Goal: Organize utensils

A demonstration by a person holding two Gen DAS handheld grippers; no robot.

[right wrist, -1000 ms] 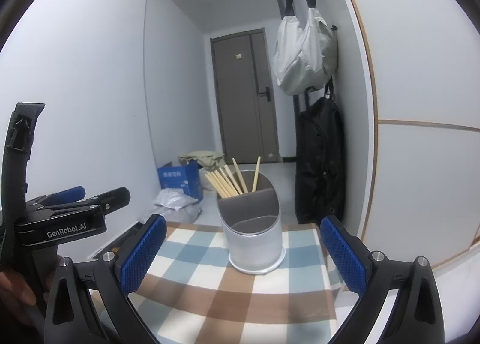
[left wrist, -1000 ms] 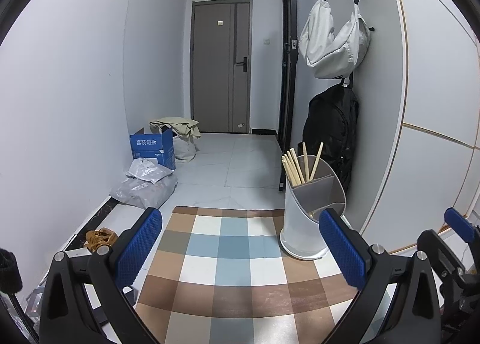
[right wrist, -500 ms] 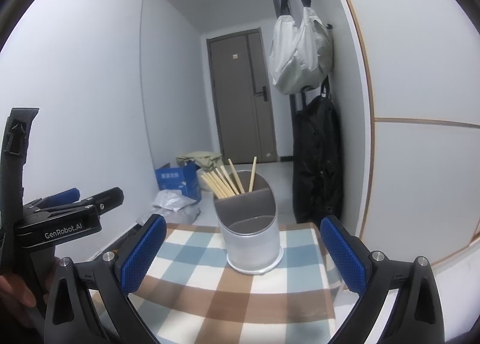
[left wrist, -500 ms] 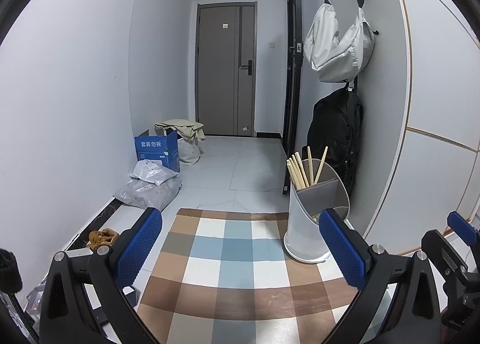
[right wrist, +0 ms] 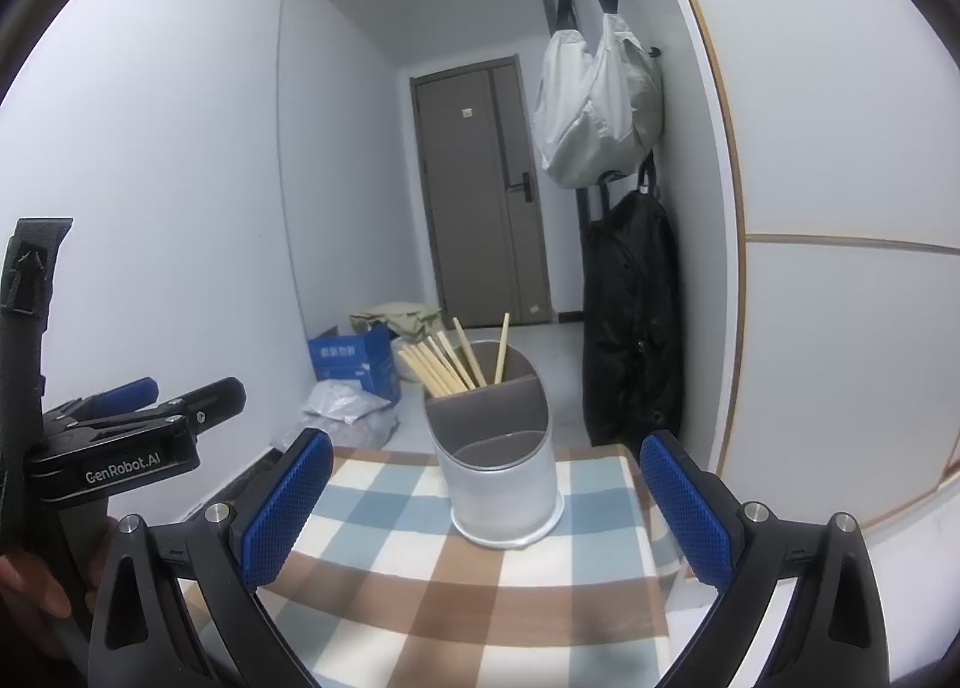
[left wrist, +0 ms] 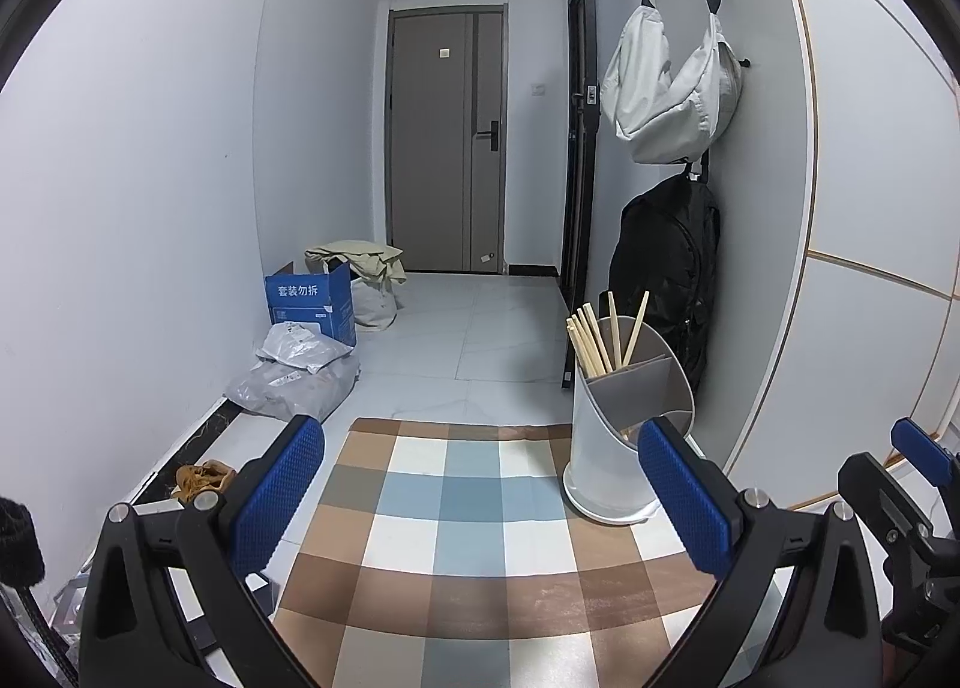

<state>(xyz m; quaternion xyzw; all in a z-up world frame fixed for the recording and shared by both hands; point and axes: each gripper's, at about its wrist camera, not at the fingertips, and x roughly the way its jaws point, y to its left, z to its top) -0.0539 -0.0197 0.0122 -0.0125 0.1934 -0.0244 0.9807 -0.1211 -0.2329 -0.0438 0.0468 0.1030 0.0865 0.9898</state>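
Note:
A white utensil holder (left wrist: 621,436) (right wrist: 501,478) with a grey divided insert stands on a checked cloth (left wrist: 474,532) (right wrist: 456,580). Several wooden chopsticks (left wrist: 594,337) (right wrist: 447,361) lean in its rear compartment; the front compartment looks empty. My left gripper (left wrist: 480,502) is open with nothing between its blue pads, the holder just behind its right pad. My right gripper (right wrist: 486,508) is open and empty, and the holder stands a little ahead between its fingers. The left gripper's body (right wrist: 120,448) shows at the left edge of the right wrist view.
A white wall panel (left wrist: 870,208) runs along the right, close to the holder. A grey bag (left wrist: 672,88) and a black backpack (left wrist: 666,268) hang behind it. On the floor to the left lie a blue box (left wrist: 312,298) and plastic bags (left wrist: 294,376).
Both views have tilted up slightly and both grippers have drawn back a little from the holder. The jaws stay open and the chopsticks have not moved.

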